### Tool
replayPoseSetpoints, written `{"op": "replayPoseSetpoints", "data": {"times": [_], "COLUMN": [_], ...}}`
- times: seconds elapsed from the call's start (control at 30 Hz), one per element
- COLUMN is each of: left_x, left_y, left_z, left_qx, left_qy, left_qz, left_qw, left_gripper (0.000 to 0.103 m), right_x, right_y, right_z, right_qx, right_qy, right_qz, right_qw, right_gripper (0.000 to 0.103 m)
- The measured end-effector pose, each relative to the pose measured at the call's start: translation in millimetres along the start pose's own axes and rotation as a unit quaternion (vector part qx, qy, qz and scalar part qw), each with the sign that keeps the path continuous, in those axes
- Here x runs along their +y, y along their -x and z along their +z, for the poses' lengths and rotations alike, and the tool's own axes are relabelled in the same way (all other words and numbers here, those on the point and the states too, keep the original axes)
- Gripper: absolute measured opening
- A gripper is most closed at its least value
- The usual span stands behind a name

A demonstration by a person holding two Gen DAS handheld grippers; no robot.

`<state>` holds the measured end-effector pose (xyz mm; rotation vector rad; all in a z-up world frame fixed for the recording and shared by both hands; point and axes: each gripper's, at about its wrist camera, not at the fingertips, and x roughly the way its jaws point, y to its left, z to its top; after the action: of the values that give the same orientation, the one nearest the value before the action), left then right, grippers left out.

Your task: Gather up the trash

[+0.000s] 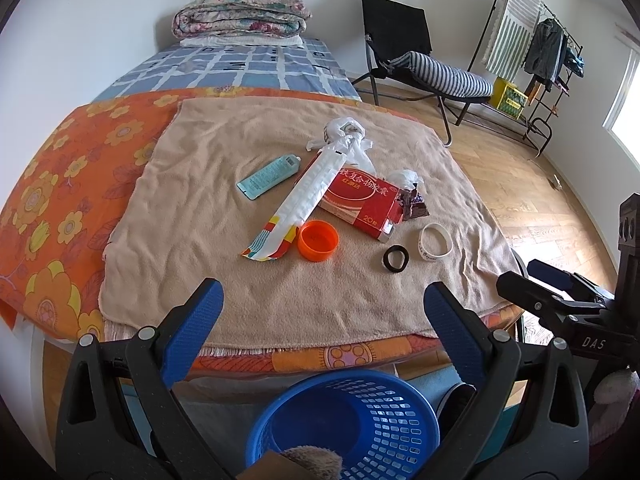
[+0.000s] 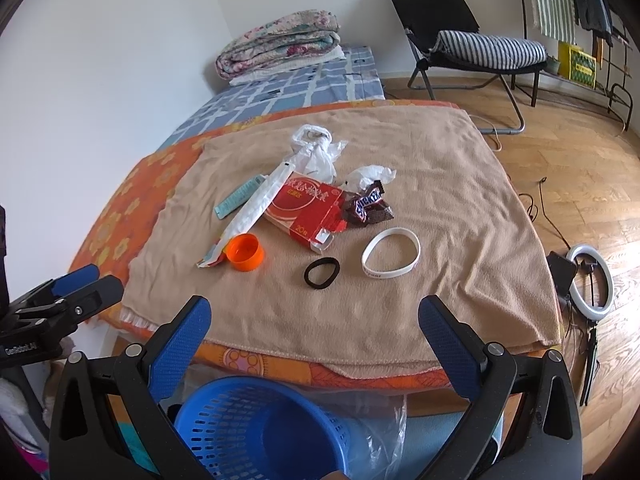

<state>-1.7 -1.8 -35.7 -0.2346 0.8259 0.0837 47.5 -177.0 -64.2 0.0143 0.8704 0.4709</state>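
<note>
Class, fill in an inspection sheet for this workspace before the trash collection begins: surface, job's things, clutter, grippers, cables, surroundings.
Surface: beige towel spread over an orange floral cover.
Job's things: red carton, chocolate wrapper, orange cap, long white wrapper, teal tube, crumpled plastic bag; blue basket below the near edge.
Clutter: black hair tie, white wristband.
Grippers: left gripper and right gripper both open, holding nothing.
Cables: black cable on the floor.
Surroundings: folding chair, folded quilt, ring light, clothes rack.
</note>
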Motion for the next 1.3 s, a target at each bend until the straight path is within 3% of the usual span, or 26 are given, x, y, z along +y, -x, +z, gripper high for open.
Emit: {"op": "replayPoseSetpoints", "data": {"times": [0.37, 0.8, 1.17, 1.3], "left_x": [-1.4, 12.1, 15.9, 18.9], "left_y": [-4.8, -15.2, -43.2, -53.3], "left_z": [-11.2, 2.5, 14.0, 26.6], "left_qx": [0.010, 0.047, 0.070, 0.061], "left_qy": [0.004, 0.020, 0.008, -0.001], "left_qz": [0.006, -0.008, -0.028, -0.014], "left_qw": [0.9999, 0.9987, 0.9971, 0.9980], "left_gripper": [0.102, 0.102, 0.102, 0.093], "right_x": [-1.9, -3.7, -19.4, -29.7], "right_y": [-4.0, -14.2, -22.1, -21.4], "right_z": [-2.6, -7.7, -6.7, 6.8], "right_qx": [0.011, 0.031, 0.011, 0.008], "right_qy": [-0.004, 0.003, 0.009, 0.005], "right_qz": [0.000, -0.003, -0.012, -0.013], "right_qw": [1.000, 1.000, 1.000, 1.000], "right_gripper": [0.103, 0.103, 0.103, 0.103]}}
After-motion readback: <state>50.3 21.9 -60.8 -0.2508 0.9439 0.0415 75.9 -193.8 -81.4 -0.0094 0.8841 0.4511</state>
